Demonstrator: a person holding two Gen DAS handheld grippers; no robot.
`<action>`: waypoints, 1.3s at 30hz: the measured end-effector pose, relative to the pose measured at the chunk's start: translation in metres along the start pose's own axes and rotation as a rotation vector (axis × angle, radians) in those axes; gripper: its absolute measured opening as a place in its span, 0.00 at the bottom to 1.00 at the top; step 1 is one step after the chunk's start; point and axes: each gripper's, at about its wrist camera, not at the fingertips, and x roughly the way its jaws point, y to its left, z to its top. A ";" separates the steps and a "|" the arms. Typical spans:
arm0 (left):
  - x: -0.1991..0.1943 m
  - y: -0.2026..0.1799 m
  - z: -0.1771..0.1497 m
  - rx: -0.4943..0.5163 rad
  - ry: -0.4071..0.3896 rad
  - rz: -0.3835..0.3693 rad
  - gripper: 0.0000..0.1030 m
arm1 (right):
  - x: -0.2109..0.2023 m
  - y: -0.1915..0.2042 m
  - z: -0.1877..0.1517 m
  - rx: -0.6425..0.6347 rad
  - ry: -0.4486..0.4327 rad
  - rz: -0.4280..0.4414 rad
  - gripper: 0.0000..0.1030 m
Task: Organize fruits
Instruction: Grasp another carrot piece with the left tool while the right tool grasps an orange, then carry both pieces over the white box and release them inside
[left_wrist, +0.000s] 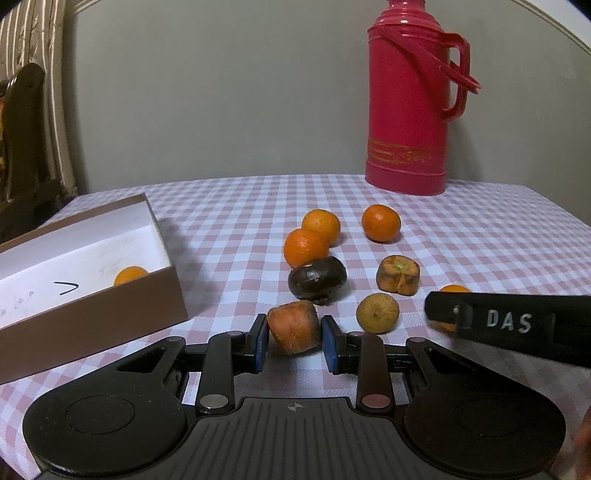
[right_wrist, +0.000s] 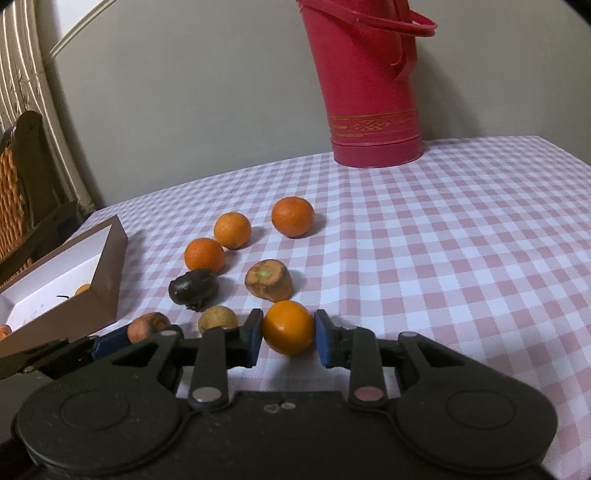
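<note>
My left gripper is shut on a reddish-orange persimmon just above the checked cloth. My right gripper is shut on a bright orange tangerine; in the left wrist view it shows as a black bar at the right. Loose on the cloth lie three tangerines, a black persimmon, an orange-green persimmon and a brownish round fruit. A brown box at the left holds a tangerine.
A tall red thermos stands at the back of the table against the grey wall. A dark wooden chair stands off the table's left side. The pink checked tablecloth stretches to the right.
</note>
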 end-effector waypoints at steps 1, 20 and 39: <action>-0.002 0.001 -0.001 0.003 -0.001 -0.002 0.30 | -0.002 0.000 0.000 -0.004 -0.003 -0.001 0.20; -0.061 0.063 -0.011 -0.028 -0.053 0.030 0.30 | -0.032 0.054 -0.006 -0.132 -0.071 0.195 0.20; -0.087 0.160 -0.007 -0.198 -0.158 0.256 0.30 | -0.020 0.124 0.005 -0.162 -0.193 0.333 0.21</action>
